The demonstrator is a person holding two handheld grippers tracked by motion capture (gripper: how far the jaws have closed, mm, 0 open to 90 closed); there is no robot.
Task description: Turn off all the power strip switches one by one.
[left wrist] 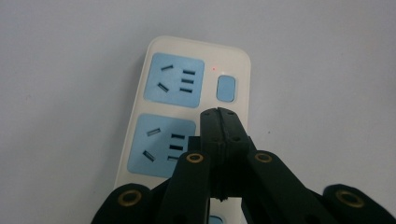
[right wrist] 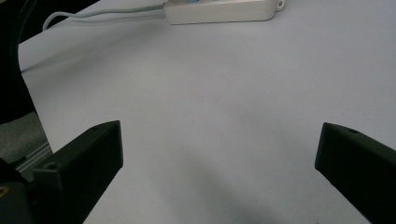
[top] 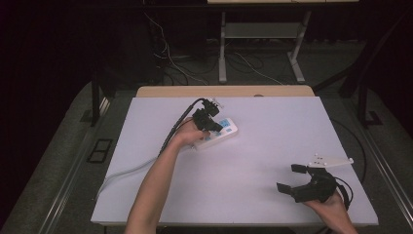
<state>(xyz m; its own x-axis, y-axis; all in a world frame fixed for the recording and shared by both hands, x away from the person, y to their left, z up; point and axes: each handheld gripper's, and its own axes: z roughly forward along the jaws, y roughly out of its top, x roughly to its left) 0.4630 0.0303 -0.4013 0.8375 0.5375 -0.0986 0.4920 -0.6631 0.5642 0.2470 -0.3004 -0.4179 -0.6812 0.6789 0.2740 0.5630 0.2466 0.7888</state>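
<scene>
A white power strip (top: 217,133) with light-blue sockets lies on the white table top, left of centre. In the left gripper view the power strip (left wrist: 187,98) shows two blue sockets, a blue switch button (left wrist: 226,87) and a small red light (left wrist: 214,68). My left gripper (left wrist: 218,112) is shut with nothing between its jaws, its tips just short of the button, over the strip's right side. From above, the left gripper (top: 214,126) hovers over the strip. My right gripper (top: 291,178) rests open near the table's front right corner, nothing between its jaws; the open right gripper (right wrist: 219,154) points across bare table toward the power strip (right wrist: 219,10).
The strip's grey cord (top: 127,170) runs off the table's left front side. A wooden board edge (top: 224,90) lies behind the white table top (top: 272,146). Desk legs and loose cables (top: 253,63) sit on the floor beyond.
</scene>
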